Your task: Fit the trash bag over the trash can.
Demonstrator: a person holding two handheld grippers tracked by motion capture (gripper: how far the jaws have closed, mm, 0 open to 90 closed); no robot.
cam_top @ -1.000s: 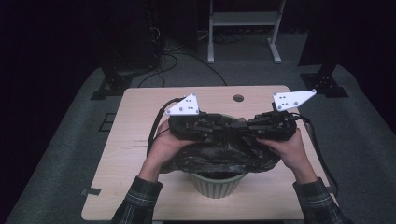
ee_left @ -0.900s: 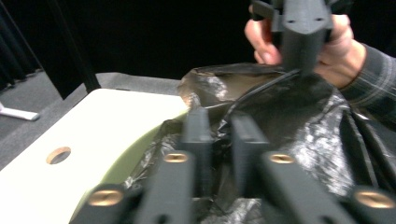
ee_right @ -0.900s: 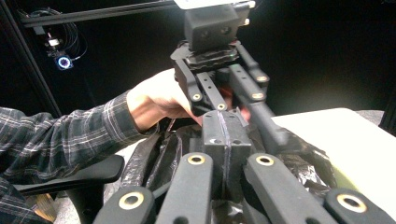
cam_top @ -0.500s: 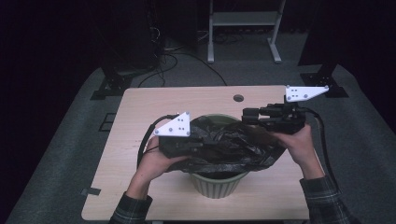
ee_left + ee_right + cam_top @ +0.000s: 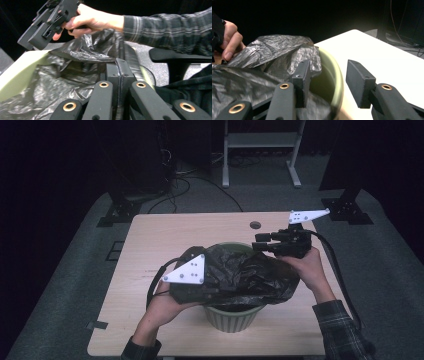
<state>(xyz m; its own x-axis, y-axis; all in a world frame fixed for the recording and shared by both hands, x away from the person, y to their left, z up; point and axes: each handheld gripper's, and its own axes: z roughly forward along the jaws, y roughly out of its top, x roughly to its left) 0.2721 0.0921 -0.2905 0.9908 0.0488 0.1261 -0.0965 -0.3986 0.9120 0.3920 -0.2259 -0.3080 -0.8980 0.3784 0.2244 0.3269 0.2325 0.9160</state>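
Observation:
A pale green bin [image 5: 232, 317] stands near the table's front edge, with a crumpled black plastic bag [image 5: 250, 275] draped over its mouth. My left gripper [image 5: 210, 282] lies over the bin's near-left side, shut on a fold of the bag [image 5: 75, 75]; its jaws [image 5: 120, 66] meet with the film pinched between them. My right gripper [image 5: 257, 242] hovers at the bin's far right. Its jaws [image 5: 328, 82] have just been opening and stand apart on either side of the bin's rim [image 5: 337, 75], pressing on nothing. The bag [image 5: 262, 55] lies beside the left jaw.
The light wooden table [image 5: 165, 235] has a round cable hole [image 5: 255, 225] at its far side. Cables trail from both grippers. A metal rack's legs [image 5: 260, 150] and dark stands [image 5: 345, 205] are on the carpet beyond the table. A black chair [image 5: 180, 57] stands behind my arm.
My left gripper has drawn the bag's edge from the bin's far side toward the near left. My right gripper has let go of the bag, opened, and shifted right along the far rim.

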